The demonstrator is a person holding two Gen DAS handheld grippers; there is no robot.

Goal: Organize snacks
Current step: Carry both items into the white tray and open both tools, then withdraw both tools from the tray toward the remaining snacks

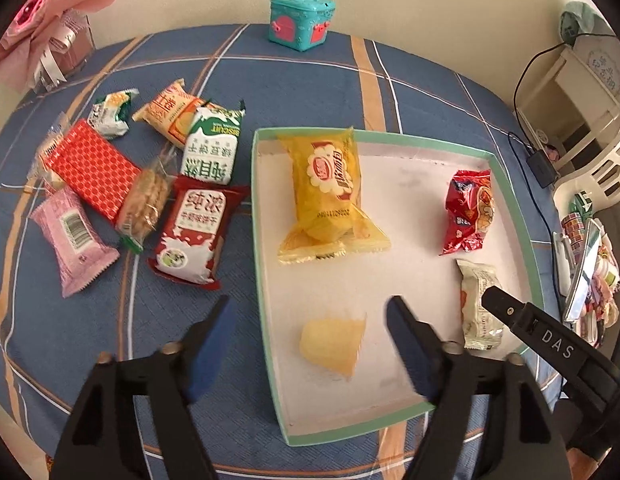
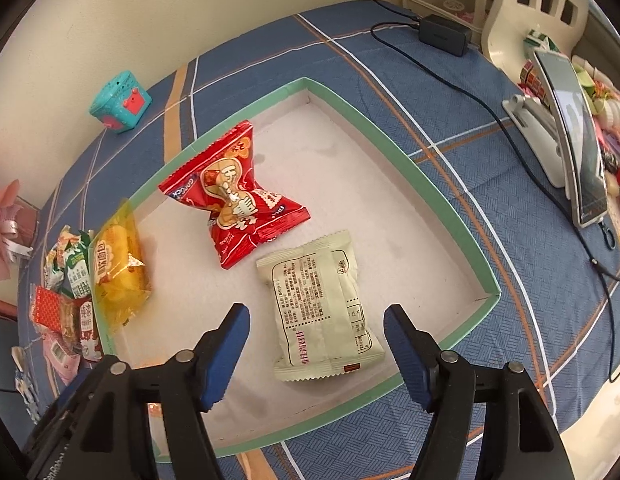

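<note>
A shallow tray with a green rim (image 1: 256,200) (image 2: 390,132) lies on a blue plaid cloth. In it are a large yellow packet (image 1: 330,188) (image 2: 118,268), a red packet (image 1: 468,212) (image 2: 238,200), a cream packet (image 1: 480,304) (image 2: 318,304) and a small yellow wrapped snack (image 1: 334,344). My left gripper (image 1: 310,300) is open over the tray's near left corner, and the small yellow snack lies loose between its fingers. My right gripper (image 2: 317,308) is open astride the cream packet, pads apart from it. Several more packets (image 1: 122,184) lie left of the tray.
A teal box (image 1: 302,20) (image 2: 120,102) stands at the far edge by the wall. A pink bouquet (image 1: 50,20) sits at the far left. A black charger with its cable (image 2: 444,34), a phone on a stand (image 2: 578,140) and a white rack crowd the right side.
</note>
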